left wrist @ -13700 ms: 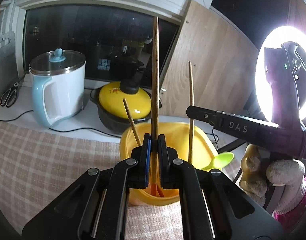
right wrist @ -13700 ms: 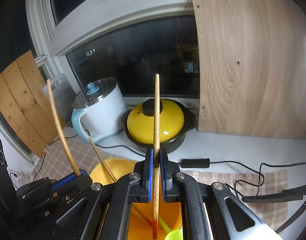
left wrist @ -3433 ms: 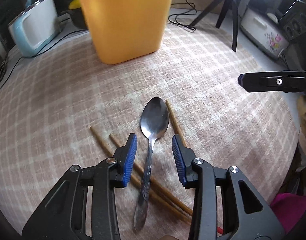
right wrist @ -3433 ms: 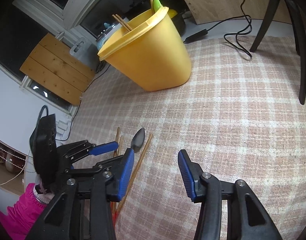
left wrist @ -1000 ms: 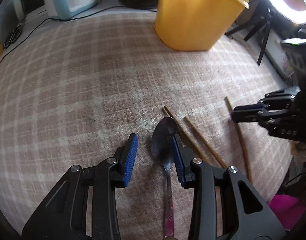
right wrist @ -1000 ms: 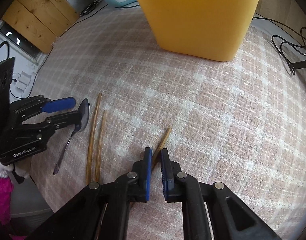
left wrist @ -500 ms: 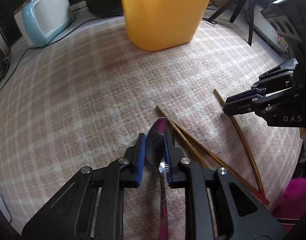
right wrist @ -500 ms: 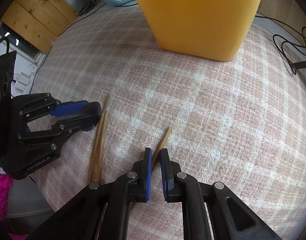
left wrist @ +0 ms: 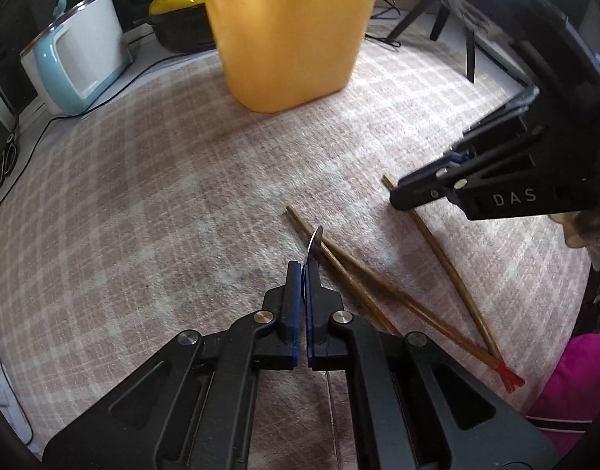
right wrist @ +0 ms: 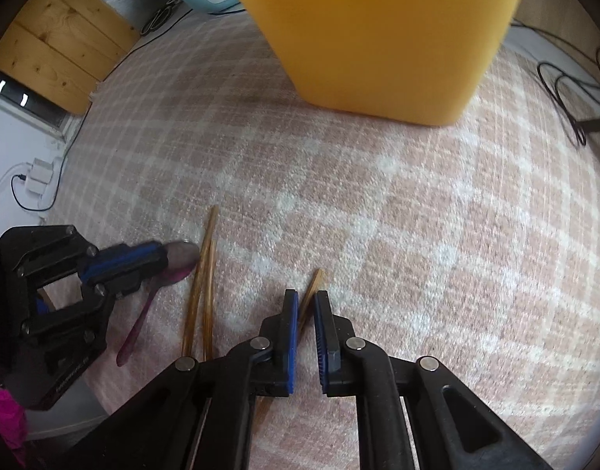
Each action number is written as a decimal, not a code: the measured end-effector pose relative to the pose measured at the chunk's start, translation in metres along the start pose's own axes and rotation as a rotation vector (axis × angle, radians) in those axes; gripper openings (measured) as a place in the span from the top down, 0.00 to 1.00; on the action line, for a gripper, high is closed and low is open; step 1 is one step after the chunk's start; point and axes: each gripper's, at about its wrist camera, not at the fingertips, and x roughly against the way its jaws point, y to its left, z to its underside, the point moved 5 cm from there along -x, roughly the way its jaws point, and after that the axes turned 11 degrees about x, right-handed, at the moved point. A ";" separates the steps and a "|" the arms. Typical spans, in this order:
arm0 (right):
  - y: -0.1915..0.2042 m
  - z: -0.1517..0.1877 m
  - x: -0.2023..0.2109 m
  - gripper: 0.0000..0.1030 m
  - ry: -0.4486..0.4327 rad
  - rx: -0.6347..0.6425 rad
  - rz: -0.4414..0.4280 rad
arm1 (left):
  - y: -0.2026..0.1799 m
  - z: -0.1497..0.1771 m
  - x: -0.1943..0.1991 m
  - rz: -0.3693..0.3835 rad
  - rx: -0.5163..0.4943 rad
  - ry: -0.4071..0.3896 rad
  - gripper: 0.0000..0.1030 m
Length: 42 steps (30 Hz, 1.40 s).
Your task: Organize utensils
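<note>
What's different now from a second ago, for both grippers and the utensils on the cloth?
The left gripper has shut on the metal spoon, turning it from flat to on edge. The right gripper stays clamped on a single wooden chopstick. The two crossed wooden chopsticks and the yellow plastic bin sit as before.

Shiny metal spoon (left wrist: pixel 315 243), matt wooden chopsticks (left wrist: pixel 378 293), smooth plastic bin (left wrist: pixel 288 35), rough woven checked cloth (left wrist: pixel 163 196).

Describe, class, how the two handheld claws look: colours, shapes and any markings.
Both are black plastic with silver bolts and blue pads. The left claw has narrow angular fingers. The right claw looks the same; seen from the left wrist, its side reads "DAS". A pink sleeve shows.
</note>
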 end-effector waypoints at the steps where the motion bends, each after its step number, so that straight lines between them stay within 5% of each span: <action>1: 0.001 0.000 0.000 0.94 0.001 0.012 0.009 | -0.001 0.000 0.000 -0.006 -0.011 -0.001 1.00; 13: -0.004 0.003 0.002 0.95 -0.040 -0.015 -0.015 | -0.006 -0.008 -0.017 0.009 0.023 0.028 0.99; 27: -0.007 0.028 0.091 0.98 -0.319 -0.021 -0.017 | 0.011 -0.024 0.057 0.057 0.166 -0.177 1.00; 42: 0.009 0.042 0.167 0.98 -0.526 0.007 0.075 | 0.015 -0.035 0.114 0.049 0.176 -0.312 1.00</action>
